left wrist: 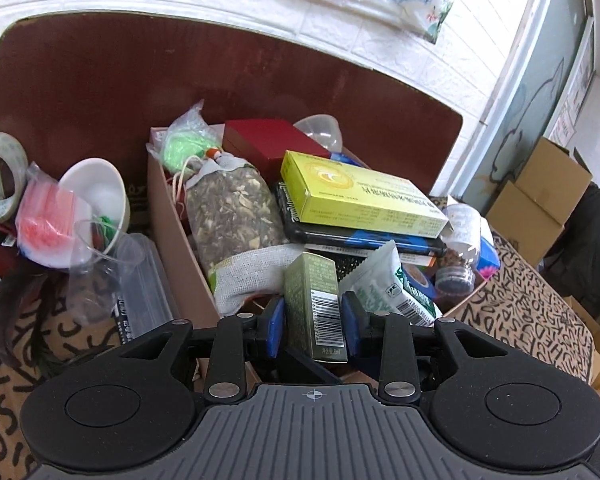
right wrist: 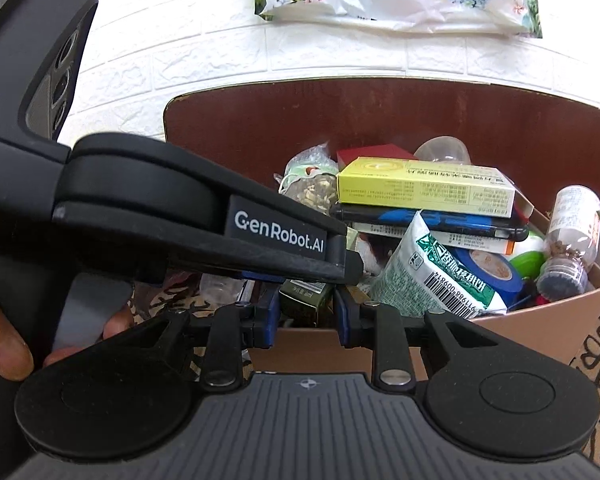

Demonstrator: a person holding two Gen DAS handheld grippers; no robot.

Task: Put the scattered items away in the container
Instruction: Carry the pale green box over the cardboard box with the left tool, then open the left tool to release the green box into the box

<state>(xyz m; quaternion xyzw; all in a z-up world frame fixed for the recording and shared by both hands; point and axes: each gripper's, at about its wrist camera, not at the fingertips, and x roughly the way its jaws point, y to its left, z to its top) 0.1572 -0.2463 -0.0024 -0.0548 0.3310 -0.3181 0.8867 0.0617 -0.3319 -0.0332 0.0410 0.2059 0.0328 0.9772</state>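
A small olive-green carton with a barcode [left wrist: 314,304] stands between the blue pads of my left gripper [left wrist: 314,320], which is shut on it just over the near edge of the cardboard box [left wrist: 180,240]. In the right wrist view the same carton [right wrist: 304,300] sits between the pads of my right gripper [right wrist: 306,320], which looks shut on its near end. The left gripper's black finger [right wrist: 300,264] crosses above it. The cardboard box [right wrist: 520,332] holds a yellow carton [left wrist: 360,196], a herb sack [left wrist: 236,216], a red box [left wrist: 268,140] and a white-green packet [left wrist: 388,284].
Left of the box lie a tape roll [left wrist: 0,176], a white bowl [left wrist: 100,192], a bag with red contents [left wrist: 48,220], a clear cup [left wrist: 96,256] and a clear case [left wrist: 144,280] on the patterned cloth [left wrist: 520,312]. A brown board [left wrist: 180,72] stands behind. A hand [right wrist: 4,344] holds the left gripper.
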